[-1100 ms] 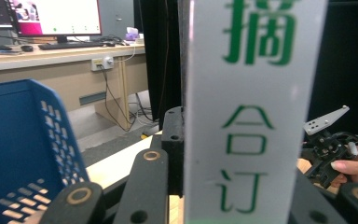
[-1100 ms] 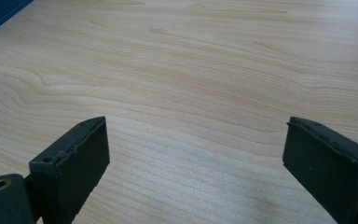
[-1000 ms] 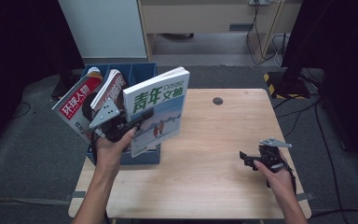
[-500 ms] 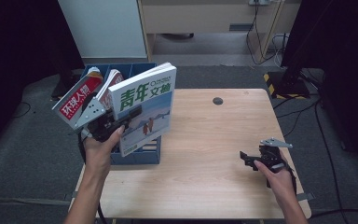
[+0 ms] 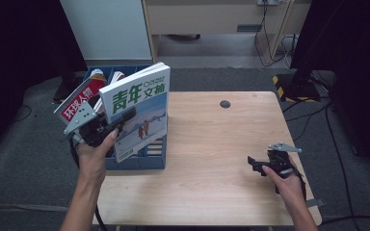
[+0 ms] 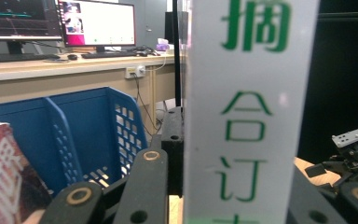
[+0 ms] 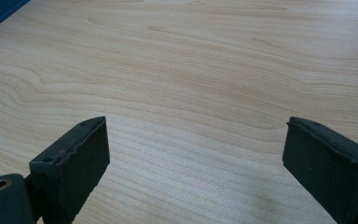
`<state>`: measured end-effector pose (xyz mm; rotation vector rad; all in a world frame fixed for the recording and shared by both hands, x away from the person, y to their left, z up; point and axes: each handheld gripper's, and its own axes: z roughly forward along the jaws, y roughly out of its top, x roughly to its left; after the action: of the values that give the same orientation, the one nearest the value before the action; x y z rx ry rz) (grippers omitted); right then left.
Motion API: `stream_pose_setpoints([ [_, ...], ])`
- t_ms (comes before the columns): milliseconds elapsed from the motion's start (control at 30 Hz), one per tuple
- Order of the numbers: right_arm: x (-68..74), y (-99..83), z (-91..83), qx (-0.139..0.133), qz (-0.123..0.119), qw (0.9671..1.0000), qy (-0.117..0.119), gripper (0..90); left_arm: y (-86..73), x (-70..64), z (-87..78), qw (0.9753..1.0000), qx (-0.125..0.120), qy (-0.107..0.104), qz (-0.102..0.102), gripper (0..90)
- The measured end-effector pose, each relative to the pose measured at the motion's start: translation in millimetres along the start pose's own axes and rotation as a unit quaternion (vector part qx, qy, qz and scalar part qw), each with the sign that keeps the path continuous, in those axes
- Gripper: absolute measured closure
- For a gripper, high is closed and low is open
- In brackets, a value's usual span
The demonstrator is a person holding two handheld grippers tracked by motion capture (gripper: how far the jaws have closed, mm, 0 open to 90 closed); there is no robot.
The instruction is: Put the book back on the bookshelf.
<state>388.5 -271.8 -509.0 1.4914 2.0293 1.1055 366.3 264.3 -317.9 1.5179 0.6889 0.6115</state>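
The magazine (image 5: 137, 113), white cover with big green characters, is up in the air over the blue file rack (image 5: 139, 156) at the left edge of the tabletop (image 5: 212, 144), and the left gripper (image 5: 118, 120) has it pinched near its lower left corner. In the left gripper view its spine (image 6: 249, 112) stands upright right between the black fingers (image 6: 144, 186), so they are clamped on it, one on each cover. Held by the edge like that, the magazine hangs vertical, which looks like the right attitude for dropping it into one of the rack's slots or drawing it clear of one; which of the two, I cannot tell. A red-covered magazine (image 5: 79, 103) leans out at the rack's left end, tilted, with another curled one just behind it.

Over on the right, the right gripper (image 5: 257, 163) sits low near the front right of the tabletop, well apart from the rack. Its fingers (image 7: 74, 163) are spread wide with nothing between them, bare wood below: parked out of the way, by the look of it.

The tabletop is pale wood grain with a dark round grommet (image 5: 225, 103) toward the back. Beyond it, grey carpet, a white cabinet, trailing cables, and, in the left gripper view, a desk with lit monitors (image 6: 98, 23).
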Motion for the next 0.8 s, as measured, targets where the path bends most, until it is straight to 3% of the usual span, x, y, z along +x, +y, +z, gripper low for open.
stream_pose_setpoints([
  [467,-0.9,-0.4,0.1,0.001,0.001,1.0,-0.002,7.5,0.7,4.4,-4.4,0.999,-0.007,0.042,-0.012,73.7],
  [800,-0.8,-0.5,0.4,0.0,0.0,1.0,-0.002,7.6,2.7,3.0,-4.1,0.9976,-0.005,0.069,-0.008,73.7],
])
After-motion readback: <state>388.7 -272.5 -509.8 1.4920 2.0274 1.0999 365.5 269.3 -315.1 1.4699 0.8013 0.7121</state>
